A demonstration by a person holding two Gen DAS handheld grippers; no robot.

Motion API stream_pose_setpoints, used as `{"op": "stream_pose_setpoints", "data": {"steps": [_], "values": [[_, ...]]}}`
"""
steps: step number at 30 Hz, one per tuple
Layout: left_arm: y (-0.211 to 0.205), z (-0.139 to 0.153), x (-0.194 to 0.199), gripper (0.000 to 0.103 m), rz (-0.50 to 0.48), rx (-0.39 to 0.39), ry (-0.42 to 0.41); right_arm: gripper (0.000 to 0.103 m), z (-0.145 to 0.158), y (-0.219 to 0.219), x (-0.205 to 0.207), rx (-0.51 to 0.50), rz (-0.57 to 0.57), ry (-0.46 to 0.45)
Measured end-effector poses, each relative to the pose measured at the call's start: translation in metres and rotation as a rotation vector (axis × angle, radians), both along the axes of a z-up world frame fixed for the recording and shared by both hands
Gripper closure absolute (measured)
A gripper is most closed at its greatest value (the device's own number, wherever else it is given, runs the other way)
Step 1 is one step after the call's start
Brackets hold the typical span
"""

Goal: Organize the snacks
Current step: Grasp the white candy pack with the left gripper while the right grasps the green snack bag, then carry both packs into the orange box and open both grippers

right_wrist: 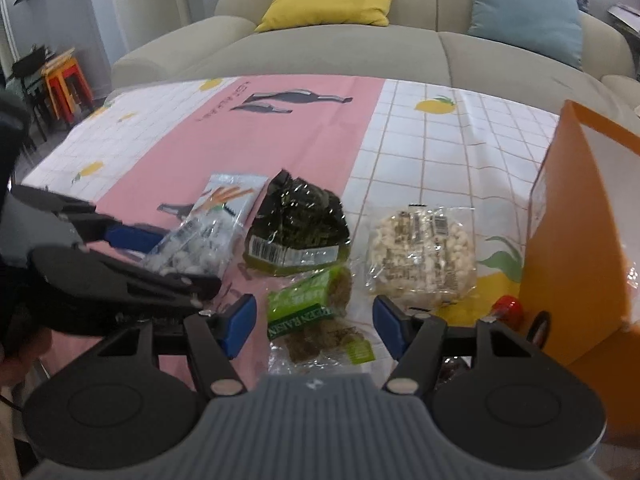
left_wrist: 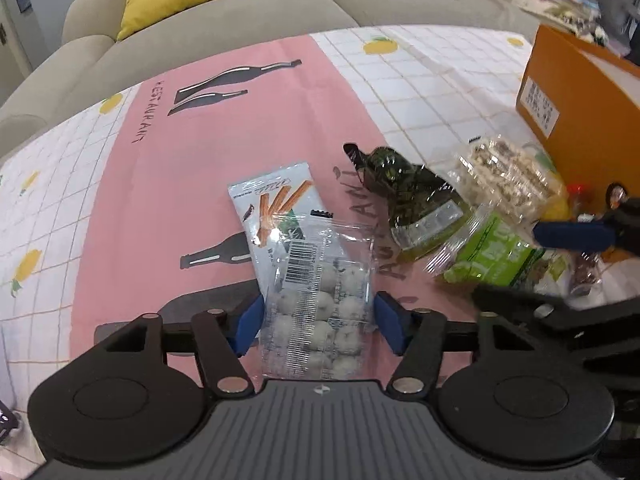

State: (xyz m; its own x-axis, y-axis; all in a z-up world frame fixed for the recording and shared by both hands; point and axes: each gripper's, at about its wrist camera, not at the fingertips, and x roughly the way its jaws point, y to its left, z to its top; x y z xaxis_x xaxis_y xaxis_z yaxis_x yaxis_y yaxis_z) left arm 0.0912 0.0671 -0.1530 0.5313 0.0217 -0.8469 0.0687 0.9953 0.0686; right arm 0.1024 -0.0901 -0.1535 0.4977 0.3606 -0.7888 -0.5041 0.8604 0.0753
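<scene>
While both grippers gape | five snack packs (right_wrist: 422, 258) | one orange box (right_wrist: 580, 248)

You can read "GREEN RAISIN" in white letters on the green raisin bag (right_wrist: 304, 312), lower centre of the right wrist view; the last letters run off the crumpled edge. On the pink cloth (left_wrist: 192, 168), upper left of the left wrist view, dark letters spell "RESTAURANT" sideways beside the printed bottles; part of the same word shows again at centre right, half covered by the seaweed bag (left_wrist: 408, 196). The box (left_wrist: 576, 92) at right carries a white label (left_wrist: 542, 105), too blurred for you to read. Barcodes show on several packs, digits illegible.
</scene>
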Motion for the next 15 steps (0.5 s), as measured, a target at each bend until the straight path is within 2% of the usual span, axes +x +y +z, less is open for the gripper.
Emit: {"op": "stream_pose_setpoints", "data": {"steps": [8, 10, 14, 15], "values": [[0.004, 0.007, -0.004, 0.042, 0.041, -0.046, -0.030, 0.040, -0.005, 0.006, -0.003, -0.022, 0.022, -0.027], [0.006, 0.012, -0.005, 0.043, 0.057, -0.072, -0.035, 0.049, -0.008, 0.008, -0.003, -0.048, 0.029, -0.033], [0.007, 0.019, -0.004, 0.043, 0.080, -0.087, -0.034, 0.052, -0.010, 0.010, -0.003, -0.048, 0.038, -0.028], [0.007, 0.021, -0.004, 0.043, 0.084, -0.091, -0.033, 0.056, -0.010, 0.010, -0.003, -0.047, 0.041, -0.025]]}}
